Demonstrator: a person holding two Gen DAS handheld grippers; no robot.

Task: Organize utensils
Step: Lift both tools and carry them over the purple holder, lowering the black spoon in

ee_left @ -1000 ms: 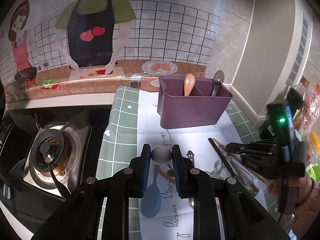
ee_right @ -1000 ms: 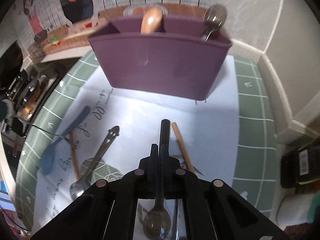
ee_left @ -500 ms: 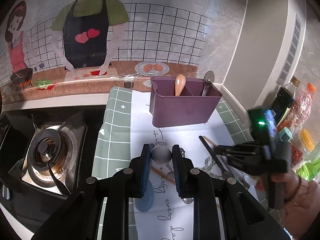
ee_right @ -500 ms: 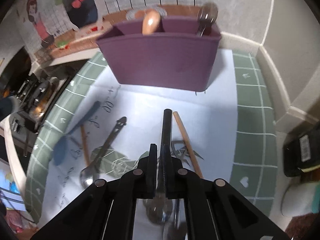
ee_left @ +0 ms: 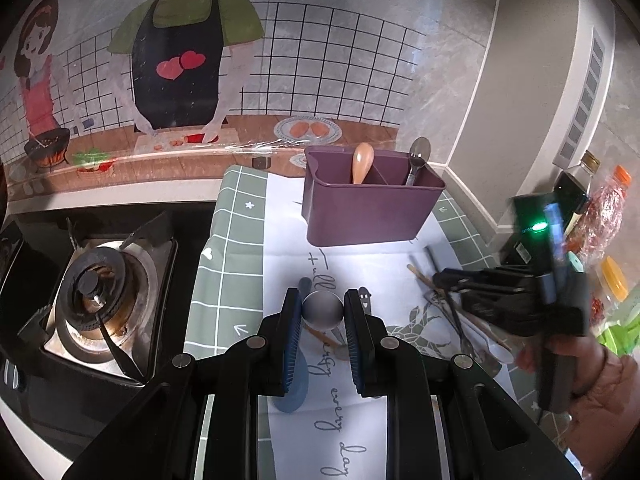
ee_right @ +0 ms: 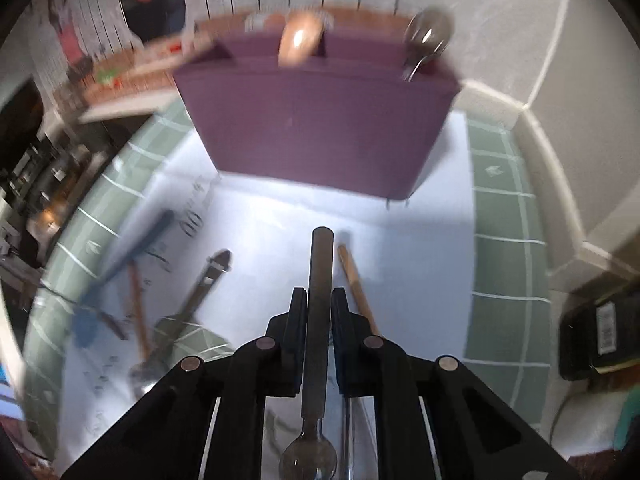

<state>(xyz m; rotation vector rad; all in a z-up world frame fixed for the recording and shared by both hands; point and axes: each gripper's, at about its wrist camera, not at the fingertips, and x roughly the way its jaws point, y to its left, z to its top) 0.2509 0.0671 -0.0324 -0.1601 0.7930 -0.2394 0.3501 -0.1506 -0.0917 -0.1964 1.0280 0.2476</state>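
A purple divided holder [ee_left: 370, 210] stands at the back of the mat, also in the right wrist view [ee_right: 320, 128]. It holds a wooden spoon [ee_left: 362, 162] and a metal spoon [ee_left: 418, 156]. My left gripper [ee_left: 322, 310] is shut on a metal spoon bowl [ee_left: 322, 312], above the mat. My right gripper [ee_right: 319, 304] is shut on a dark-handled spoon [ee_right: 320, 300], handle pointing at the holder, and shows at the right of the left wrist view [ee_left: 444, 282]. A wooden chopstick [ee_right: 354, 284], a blue spoon [ee_right: 120, 272] and a metal utensil [ee_right: 192, 304] lie on the mat.
A gas stove [ee_left: 96, 292] sits left of the green checked mat [ee_left: 232, 264]. Bottles [ee_left: 576, 188] and packets stand at the right by the wall corner. A dark object [ee_right: 596, 328] lies right of the mat.
My right gripper has lifted its spoon and moved closer to the holder. My left gripper has drawn back a little with its spoon; the holder looks farther away.
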